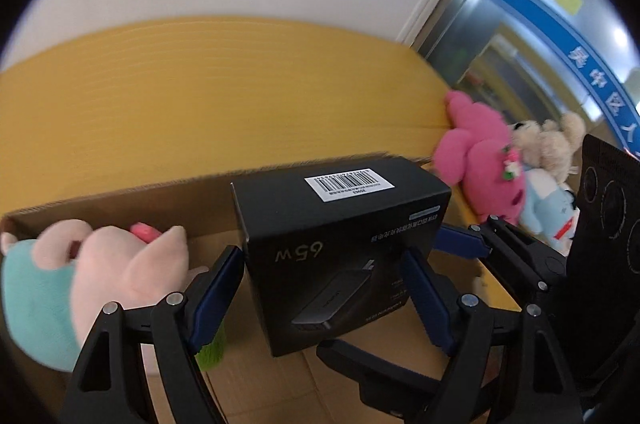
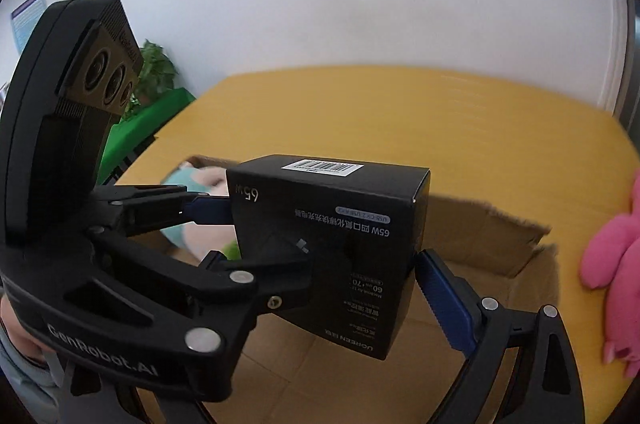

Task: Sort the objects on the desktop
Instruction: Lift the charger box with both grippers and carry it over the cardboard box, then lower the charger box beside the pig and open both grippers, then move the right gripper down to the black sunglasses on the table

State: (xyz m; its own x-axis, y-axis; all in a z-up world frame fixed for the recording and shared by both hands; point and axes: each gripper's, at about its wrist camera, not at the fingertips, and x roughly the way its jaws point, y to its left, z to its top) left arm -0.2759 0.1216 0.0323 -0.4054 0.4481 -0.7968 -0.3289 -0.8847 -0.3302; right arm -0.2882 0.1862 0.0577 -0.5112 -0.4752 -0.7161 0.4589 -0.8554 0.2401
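A black 65W charger box [image 1: 340, 248] with a white barcode label hangs above an open cardboard box [image 1: 120, 192]. My left gripper [image 1: 324, 288] is shut on the charger box, with a blue pad on each side of it. It also shows in the right wrist view [image 2: 332, 248], where the left gripper's fingers [image 2: 208, 210] press its left face. My right gripper [image 2: 332, 292] stands around the charger box, with its right pad [image 2: 444, 300] at the box's right edge. I cannot tell whether it grips. A pale pink and teal plush [image 1: 80, 280] lies inside the cardboard box.
A pink plush [image 1: 480, 160] and a beige plush in blue [image 1: 548, 160] lie on the yellow table [image 1: 200, 96] to the right of the cardboard box. A green plant [image 2: 156, 72] stands at the far left. A white wall is behind.
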